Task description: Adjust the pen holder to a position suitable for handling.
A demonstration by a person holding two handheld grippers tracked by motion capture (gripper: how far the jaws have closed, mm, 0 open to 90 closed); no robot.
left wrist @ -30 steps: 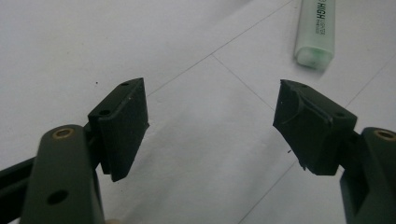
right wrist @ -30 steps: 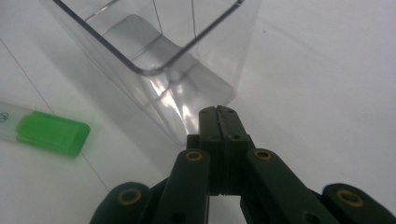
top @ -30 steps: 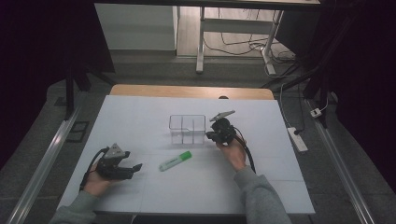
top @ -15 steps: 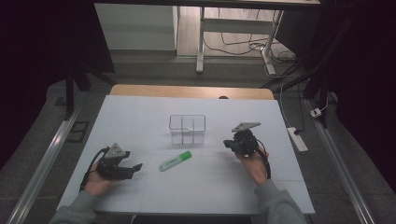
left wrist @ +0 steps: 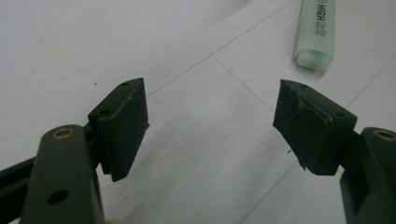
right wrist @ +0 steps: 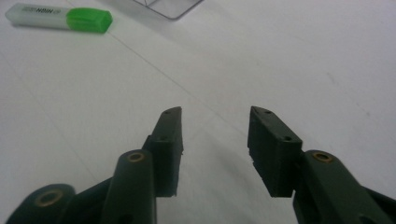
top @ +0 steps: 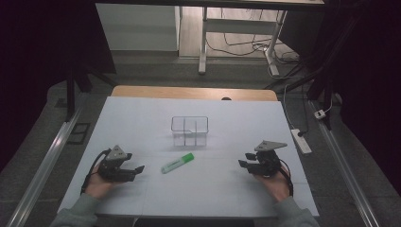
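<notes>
**Operator:** Highlighter, pale translucent barrel with a bright green cap (top: 177,163), lies flat on the white table sheet (top: 142,118), low centre of the high view, tilted with the cap toward the upper right. My left gripper (top: 137,169) sits at the lower left, jaws spread wide with nothing between them; in its own view the barrel's butt end (left wrist: 314,35) shows at the upper right, well apart from the pads.

**Spotter:** And beyond the pen?

**Operator:** Just above it stands the clear plastic divided box (top: 189,131), apart from the pen. At the lower right is my right gripper (top: 244,160), whose jaws have just been opening and now stand at a moderate gap, empty. In its view the pen lies at the upper left (right wrist: 58,17).

**Spotter:** What worries you?

**Operator:** Three things, I'd judge. The barrel is smooth and roundish, so a pad landing off-centre could roll it or skid it across the sheet. Pinching near the cap might pop it loose. And the box looks light; a careless sweep could knock it askew or tip it.
</notes>
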